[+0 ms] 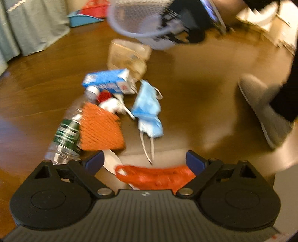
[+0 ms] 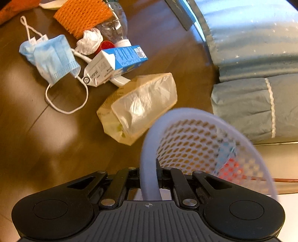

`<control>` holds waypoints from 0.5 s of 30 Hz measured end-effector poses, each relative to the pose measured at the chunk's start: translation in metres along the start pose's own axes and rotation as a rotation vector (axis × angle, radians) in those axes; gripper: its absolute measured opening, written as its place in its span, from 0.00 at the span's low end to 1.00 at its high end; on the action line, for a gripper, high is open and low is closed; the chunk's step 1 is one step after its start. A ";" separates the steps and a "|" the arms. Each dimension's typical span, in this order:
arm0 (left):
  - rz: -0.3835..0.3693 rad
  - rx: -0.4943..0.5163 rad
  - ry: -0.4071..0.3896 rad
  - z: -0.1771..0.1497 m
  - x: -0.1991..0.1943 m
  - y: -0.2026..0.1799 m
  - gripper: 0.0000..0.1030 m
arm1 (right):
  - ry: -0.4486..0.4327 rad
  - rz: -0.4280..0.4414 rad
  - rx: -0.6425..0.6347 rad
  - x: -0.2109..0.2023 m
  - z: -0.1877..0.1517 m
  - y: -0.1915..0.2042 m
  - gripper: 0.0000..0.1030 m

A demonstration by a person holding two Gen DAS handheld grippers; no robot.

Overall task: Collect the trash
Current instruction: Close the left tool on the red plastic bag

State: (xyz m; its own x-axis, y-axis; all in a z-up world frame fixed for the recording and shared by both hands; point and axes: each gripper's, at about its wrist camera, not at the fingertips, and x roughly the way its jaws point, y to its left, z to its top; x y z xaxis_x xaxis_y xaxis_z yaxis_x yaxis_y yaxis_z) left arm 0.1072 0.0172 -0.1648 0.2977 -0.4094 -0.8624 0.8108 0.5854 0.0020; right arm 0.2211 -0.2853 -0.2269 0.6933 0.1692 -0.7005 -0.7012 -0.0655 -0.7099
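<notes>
Most of the trash is still on the floor [image 2: 46,149]: face mask [image 2: 54,59], milk carton [image 2: 119,61], bottle [image 1: 65,134] around 11 o'clock. My right tongs [image 2: 150,175] clamp the basket [image 2: 147,149] rim; left tongs [image 1: 144,161] spread, empty.

A lavender perforated plastic basket [image 2: 208,149] hangs tilted at five o'clock in the right wrist view, its rim clamped. At its ten o'clock lies a tan clear-wrapped packet [image 2: 141,106] on its side. Further toward eleven o'clock lies a blue-and-white drink carton [image 2: 115,63], flat; at its nine o'clock, a crumpled pale-blue face mask [image 2: 52,57] with white loops. At twelve o'clock sit a white crumpled tissue [image 2: 89,41], an orange foam mesh sleeve [image 2: 82,14] and a clear plastic bottle [image 2: 116,28] lying down. An orange net bag [image 1: 154,176] lies at six o'clock in the left wrist view.
</notes>
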 end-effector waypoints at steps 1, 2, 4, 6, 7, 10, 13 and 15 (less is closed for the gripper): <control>-0.019 0.015 0.016 -0.005 0.005 -0.003 0.85 | -0.005 0.000 0.016 0.000 0.001 -0.001 0.02; -0.036 0.029 0.028 -0.009 0.009 -0.007 0.84 | -0.008 0.006 0.038 0.000 0.001 -0.001 0.02; -0.063 0.064 0.044 -0.019 0.017 -0.015 0.79 | -0.018 0.010 0.036 -0.003 -0.002 0.006 0.01; -0.085 0.093 0.056 -0.027 0.025 -0.022 0.78 | -0.030 0.002 0.038 -0.006 -0.006 0.011 0.01; -0.089 0.107 0.059 -0.030 0.027 -0.025 0.77 | -0.030 -0.002 0.045 -0.005 -0.008 0.013 0.00; -0.108 0.133 0.066 -0.035 0.035 -0.032 0.75 | -0.037 -0.017 0.075 -0.007 -0.009 0.018 0.00; -0.126 0.165 0.059 -0.039 0.040 -0.034 0.76 | -0.051 -0.039 0.096 -0.005 -0.009 0.020 0.00; -0.132 0.177 0.053 -0.040 0.045 -0.033 0.77 | -0.045 -0.056 0.135 -0.001 -0.008 0.019 0.00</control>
State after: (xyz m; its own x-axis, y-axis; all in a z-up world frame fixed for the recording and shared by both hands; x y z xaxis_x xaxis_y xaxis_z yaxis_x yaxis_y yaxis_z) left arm 0.0734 0.0073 -0.2236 0.1601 -0.4338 -0.8867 0.9180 0.3956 -0.0278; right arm 0.2083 -0.2951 -0.2400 0.7256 0.2132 -0.6542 -0.6801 0.0779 -0.7290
